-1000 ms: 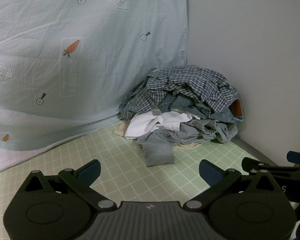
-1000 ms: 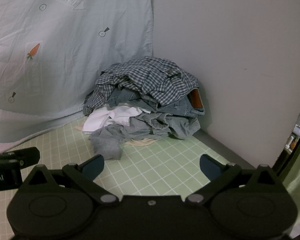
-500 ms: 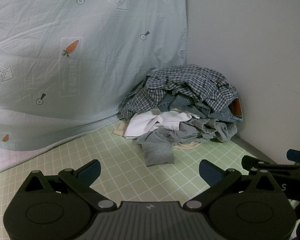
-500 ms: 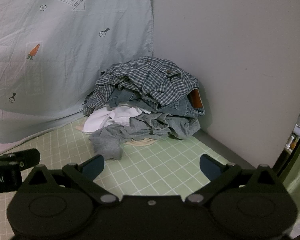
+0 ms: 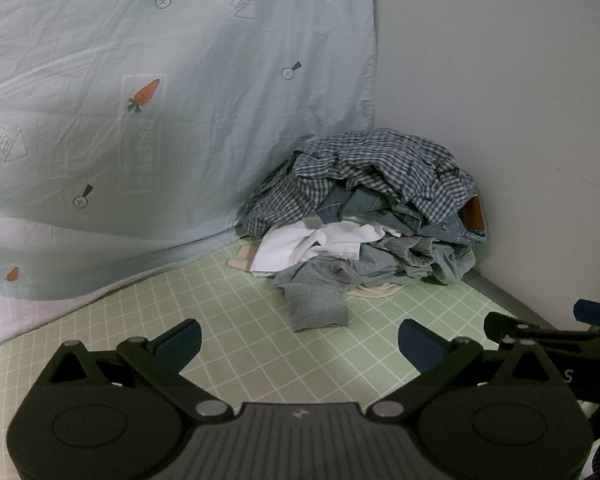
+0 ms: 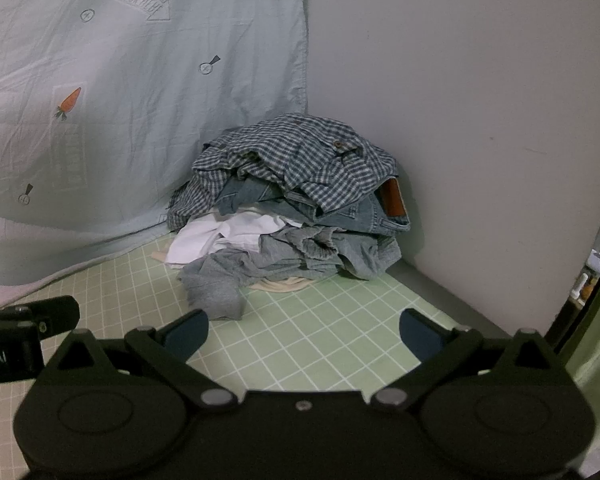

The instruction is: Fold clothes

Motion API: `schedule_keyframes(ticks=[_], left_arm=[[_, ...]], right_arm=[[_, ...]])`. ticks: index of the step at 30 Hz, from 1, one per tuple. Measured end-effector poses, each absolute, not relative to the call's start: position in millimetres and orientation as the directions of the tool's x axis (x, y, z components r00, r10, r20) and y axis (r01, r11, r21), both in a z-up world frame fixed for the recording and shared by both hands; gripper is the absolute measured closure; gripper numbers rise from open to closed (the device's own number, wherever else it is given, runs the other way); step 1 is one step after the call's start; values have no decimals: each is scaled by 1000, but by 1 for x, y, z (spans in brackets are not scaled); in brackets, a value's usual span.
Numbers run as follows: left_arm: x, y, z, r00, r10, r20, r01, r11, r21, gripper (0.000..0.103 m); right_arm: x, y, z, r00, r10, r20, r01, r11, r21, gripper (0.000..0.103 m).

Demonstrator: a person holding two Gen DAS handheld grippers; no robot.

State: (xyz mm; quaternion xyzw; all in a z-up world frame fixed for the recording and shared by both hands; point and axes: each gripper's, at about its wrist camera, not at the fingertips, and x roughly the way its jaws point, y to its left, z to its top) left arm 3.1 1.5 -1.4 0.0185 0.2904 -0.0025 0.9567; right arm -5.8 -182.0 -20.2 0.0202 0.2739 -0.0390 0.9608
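I hold my left gripper (image 5: 300,346) above the green checked mat (image 5: 236,320) with its jaws spread wide and nothing between them; my right gripper (image 6: 304,336) hangs the same way, wide and empty, just beside it; the pile of clothes (image 5: 364,220) sits ahead in the far corner, pressed against the pale wall (image 5: 500,100) on its right and the hanging printed sheet (image 5: 140,100) behind and to its left; a checked shirt (image 6: 296,160) lies on top, jeans (image 6: 364,216) under it, a white top (image 6: 220,236) lower left, and a grey piece (image 6: 216,286) trails forward onto the mat toward me; between my fingers and that grey edge the mat lies open; the mat's right edge meets a grey strip (image 6: 440,292) along the wall.
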Motion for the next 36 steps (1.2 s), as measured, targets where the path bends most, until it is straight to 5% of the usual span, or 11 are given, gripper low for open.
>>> schedule_keyframes(ticks=[36], left_arm=[[3, 2, -8, 825, -18, -566, 34, 999, 18, 0]], right_arm=[[-3, -194, -20, 854, -65, -517, 83, 997, 11, 0]])
